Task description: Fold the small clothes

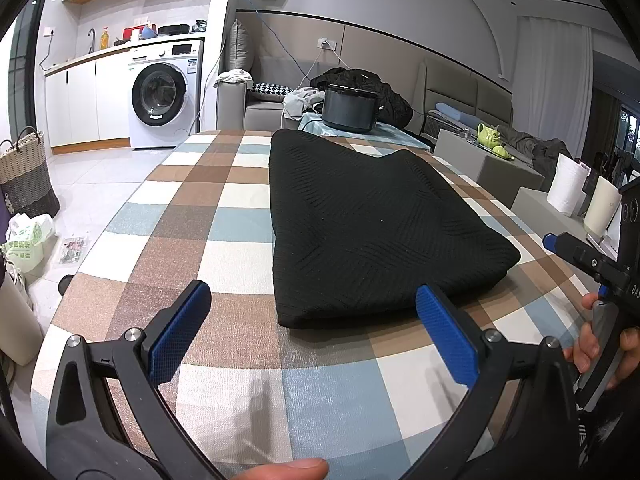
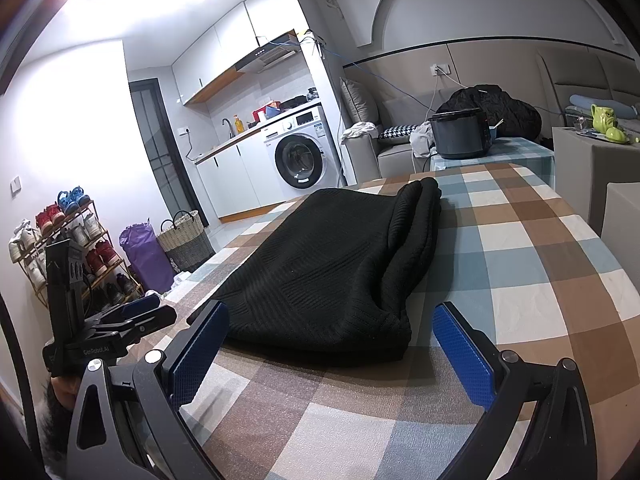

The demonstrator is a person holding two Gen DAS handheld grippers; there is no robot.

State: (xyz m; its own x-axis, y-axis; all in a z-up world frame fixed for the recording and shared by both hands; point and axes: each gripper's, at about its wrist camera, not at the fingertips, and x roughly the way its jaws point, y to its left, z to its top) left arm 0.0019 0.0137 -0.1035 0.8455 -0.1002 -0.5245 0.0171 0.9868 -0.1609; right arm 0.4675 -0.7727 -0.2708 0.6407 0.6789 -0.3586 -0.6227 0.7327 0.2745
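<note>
Checked tablecloth (image 1: 224,240) lay under a folded black sweater (image 1: 360,224). Left gripper (image 1: 314,308) and right gripper (image 2: 330,330) gaped wide, holding nothing. One careless pinch might have pulled the loose layers apart.

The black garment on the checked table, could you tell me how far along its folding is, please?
Done: the black garment lies folded in layers on the checked table. In hand: nothing; left gripper and right gripper are open. Left: perhaps one more fold.

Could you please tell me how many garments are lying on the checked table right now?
1: a folded black knit garment lies on the checked tablecloth, just ahead of both open claws. Nothing else shows on it.
</note>
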